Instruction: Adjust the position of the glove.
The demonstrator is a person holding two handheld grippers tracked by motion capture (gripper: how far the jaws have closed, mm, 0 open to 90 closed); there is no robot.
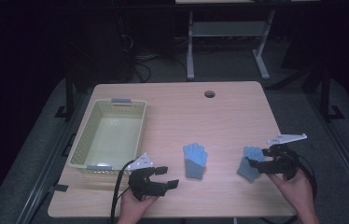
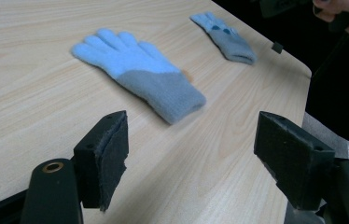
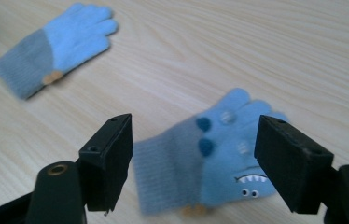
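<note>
Two small blue gloves with grey cuffs lie flat on the wooden table. One glove rests near the middle front. The other glove lies to its right and carries a monster face with dark dots. My left gripper is open, low over the table just left of the middle glove, touching nothing. My right gripper is open directly above the monster glove, its jaws straddling the glove's width without closing on it.
A pale green plastic basket, with nothing in it, stands at the table's left side, just behind my left gripper. A round cable hole sits near the far edge. Metal frame legs stand on the floor beyond the table.
</note>
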